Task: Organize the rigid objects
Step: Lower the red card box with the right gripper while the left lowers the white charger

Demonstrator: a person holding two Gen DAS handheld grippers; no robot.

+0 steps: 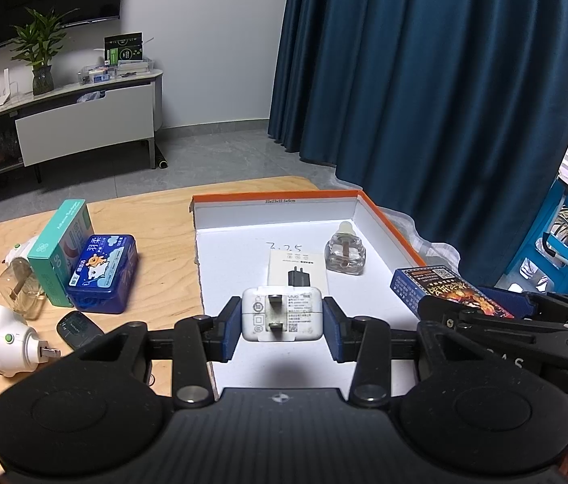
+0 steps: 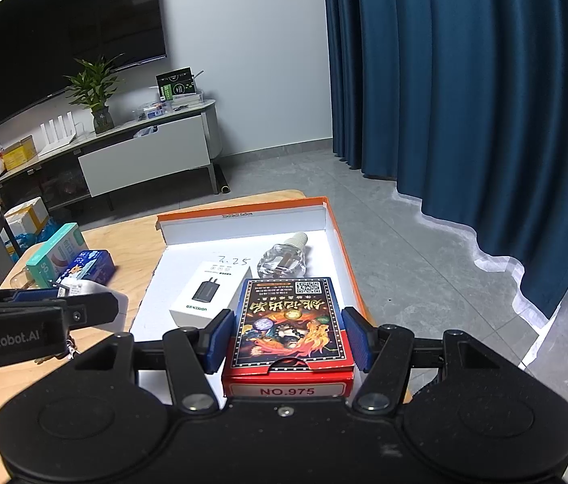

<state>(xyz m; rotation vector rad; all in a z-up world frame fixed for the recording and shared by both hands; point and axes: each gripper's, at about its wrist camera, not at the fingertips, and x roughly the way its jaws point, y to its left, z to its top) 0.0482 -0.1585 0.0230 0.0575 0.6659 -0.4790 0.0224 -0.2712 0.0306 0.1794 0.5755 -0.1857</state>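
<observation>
My left gripper point(image 1: 282, 324) is shut on a white charger plug point(image 1: 282, 314) and holds it over the front of the open white box with an orange rim point(image 1: 389, 224). My right gripper point(image 2: 289, 341) is shut on a red and blue card box point(image 2: 289, 328) and holds it over the same box's point(image 2: 338, 238) right front part. Inside lie a white charger carton point(image 2: 208, 292) and a clear glass bottle point(image 2: 282, 262); both also show in the left wrist view, carton point(image 1: 298, 268) and bottle point(image 1: 344, 252).
On the wooden table point(image 1: 155, 218) left of the box lie a teal carton point(image 1: 60, 250), a blue tissue pack point(image 1: 102, 274), a clear bottle point(image 1: 21, 288), a white plug-in device point(image 1: 7, 341) and a black remote point(image 1: 78, 328). A blue curtain point(image 1: 425, 80) hangs behind.
</observation>
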